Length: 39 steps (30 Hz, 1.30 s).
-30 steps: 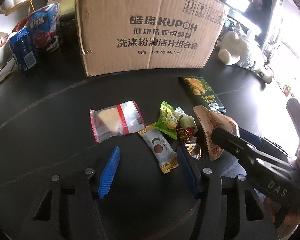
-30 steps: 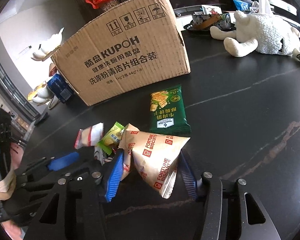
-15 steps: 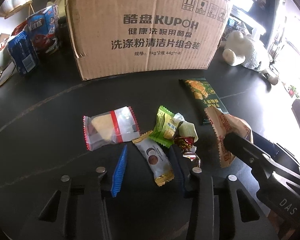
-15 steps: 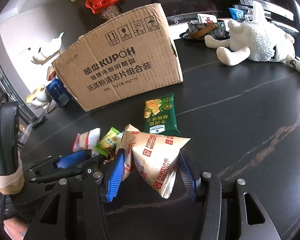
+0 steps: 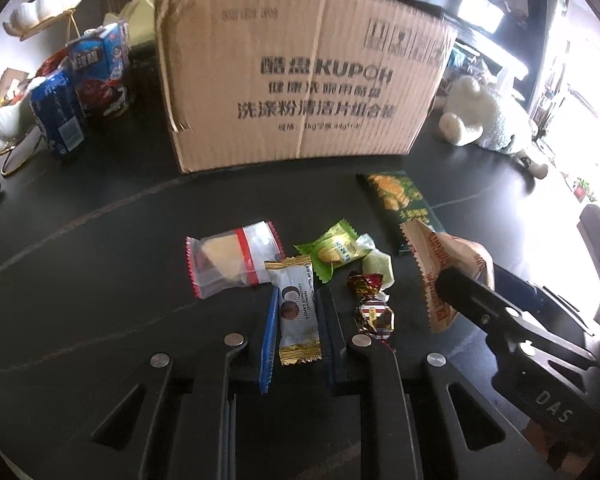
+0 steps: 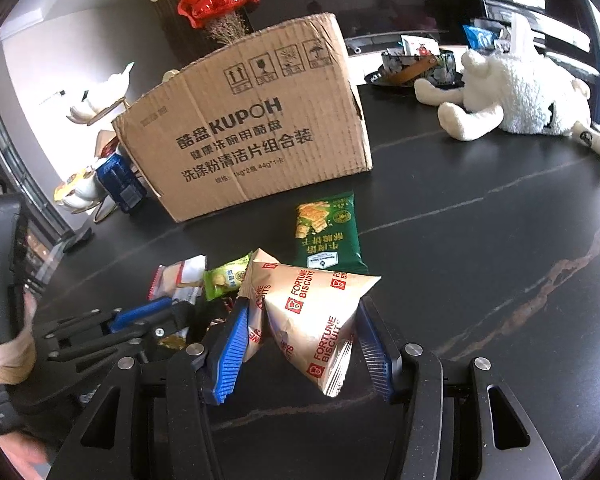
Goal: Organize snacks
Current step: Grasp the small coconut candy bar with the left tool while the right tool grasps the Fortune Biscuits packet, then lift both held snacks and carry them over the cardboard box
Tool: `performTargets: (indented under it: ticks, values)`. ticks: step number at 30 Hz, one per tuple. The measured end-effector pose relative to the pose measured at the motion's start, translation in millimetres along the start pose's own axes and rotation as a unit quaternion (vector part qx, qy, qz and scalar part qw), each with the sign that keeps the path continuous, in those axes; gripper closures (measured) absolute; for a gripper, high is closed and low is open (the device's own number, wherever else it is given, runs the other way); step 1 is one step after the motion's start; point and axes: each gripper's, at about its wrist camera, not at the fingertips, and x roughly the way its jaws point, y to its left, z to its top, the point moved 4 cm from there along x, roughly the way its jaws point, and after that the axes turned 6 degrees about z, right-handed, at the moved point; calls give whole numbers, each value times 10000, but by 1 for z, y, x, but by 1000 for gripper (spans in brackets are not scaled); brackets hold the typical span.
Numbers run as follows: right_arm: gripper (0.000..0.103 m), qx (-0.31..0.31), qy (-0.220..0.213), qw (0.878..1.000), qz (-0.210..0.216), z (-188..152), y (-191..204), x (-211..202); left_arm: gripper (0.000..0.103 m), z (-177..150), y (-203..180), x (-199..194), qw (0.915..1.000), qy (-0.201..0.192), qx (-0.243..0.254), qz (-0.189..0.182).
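Between my left gripper's (image 5: pixel 296 322) blue ribbed pads I see a silver candy wrapper (image 5: pixel 296 312) with gold crimped ends and brown discs; just left of those jaws is a clear packet (image 5: pixel 236 258) with a red stripe and red edges, just right a lime-green sachet (image 5: pixel 334 250) and a red-and-gold foil sweet (image 5: pixel 370 300). My right gripper's (image 6: pixel 300 338) blue pads flank a tan pouch (image 6: pixel 312 304) printed with red lettering. Beyond its jaws lie a dark green packet (image 6: pixel 328 232) and a brown cardboard box (image 6: pixel 252 136) with black print.
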Motion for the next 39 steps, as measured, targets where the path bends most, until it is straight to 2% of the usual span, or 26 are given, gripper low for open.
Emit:
performTargets:
  ticks: [16, 26, 39]
  values:
    - [49, -420, -488, 9979, -70, 28, 38, -44, 83, 28, 11, -77, 9958, -905, 33, -119]
    - [49, -586, -959, 9937, -28, 70, 63, -71, 83, 66, 18, -119, 9897, -1380, 69, -363]
    - [49, -885, -1303, 9875, -74, 131, 90, -78, 83, 116, 33, -146, 9831, -1814, 209, -127]
